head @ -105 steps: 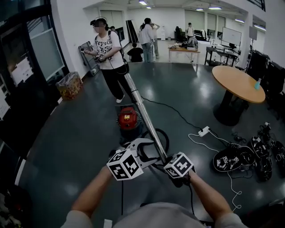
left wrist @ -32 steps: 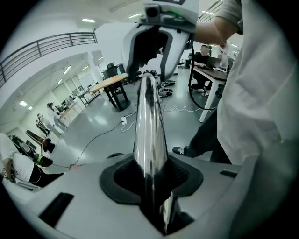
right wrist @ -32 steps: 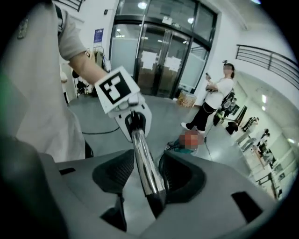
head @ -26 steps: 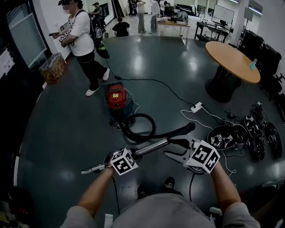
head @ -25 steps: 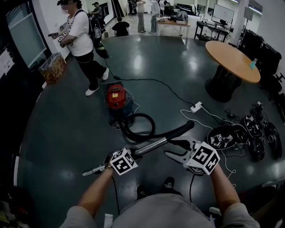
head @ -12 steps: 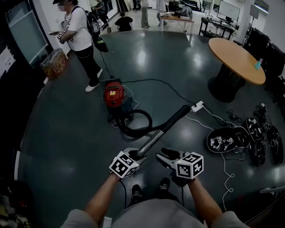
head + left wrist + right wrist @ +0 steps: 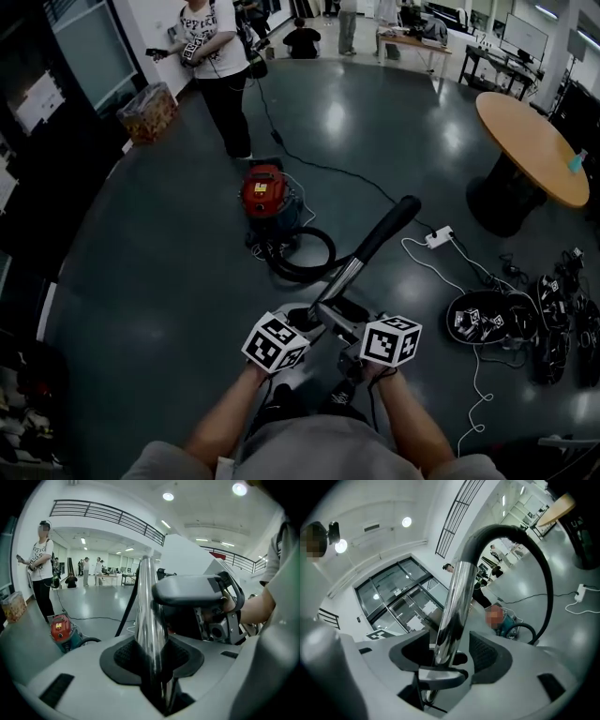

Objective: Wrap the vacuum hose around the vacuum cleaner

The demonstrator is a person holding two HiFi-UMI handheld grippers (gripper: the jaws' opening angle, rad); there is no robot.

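A red vacuum cleaner (image 7: 265, 191) stands on the dark floor ahead, with its black hose (image 7: 302, 259) looped in front of it. The hose runs into a black handle (image 7: 394, 223) and a shiny metal wand (image 7: 339, 286). My left gripper (image 7: 307, 323) is shut on the wand's near end (image 7: 149, 620), its pads pressing on both sides. My right gripper (image 7: 345, 328) sits just beside it. Its jaws are opening around the same wand (image 7: 452, 606), which lies between them with a gap at one pad. The vacuum (image 7: 61, 631) also shows low in the left gripper view.
A person (image 7: 217, 66) stands beyond the vacuum, with a box of goods (image 7: 150, 112) to the left. A white power strip (image 7: 438, 237) and cables lie to the right. Further right are a pile of spare grippers (image 7: 492, 319) and a round wooden table (image 7: 530, 150).
The wand has swung from lying crosswise to pointing away toward the vacuum. My right gripper has moved in next to the left one and onto the wand. The vacuum looks nearer.
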